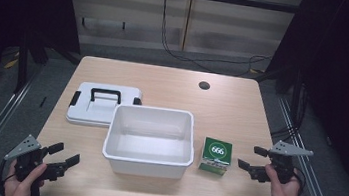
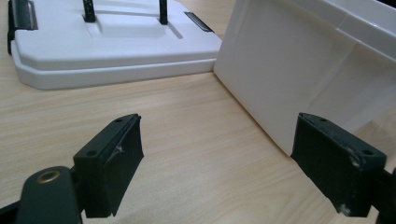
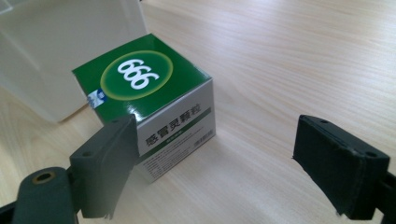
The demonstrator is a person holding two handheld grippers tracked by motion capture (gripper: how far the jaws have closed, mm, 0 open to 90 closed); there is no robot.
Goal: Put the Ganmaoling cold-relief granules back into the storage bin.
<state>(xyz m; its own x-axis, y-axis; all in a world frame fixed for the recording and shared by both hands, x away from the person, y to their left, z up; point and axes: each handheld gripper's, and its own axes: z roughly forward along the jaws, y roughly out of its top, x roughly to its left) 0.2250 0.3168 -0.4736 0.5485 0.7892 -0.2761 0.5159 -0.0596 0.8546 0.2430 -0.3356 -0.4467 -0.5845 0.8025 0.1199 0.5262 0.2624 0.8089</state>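
Clearly our right gripper [image 1: 252, 163] is the nearer one: its jaws stand wide apart and empty, aimed leftward at the green box [image 1: 216, 156], which stands on the table [image 1: 242, 106] just right of the white bin [image 1: 149, 141]. We judge the box sits slightly off-centre, toward one jaw. Our left gripper [image 1: 65, 157], also open and empty, waits well apart beyond the bin.
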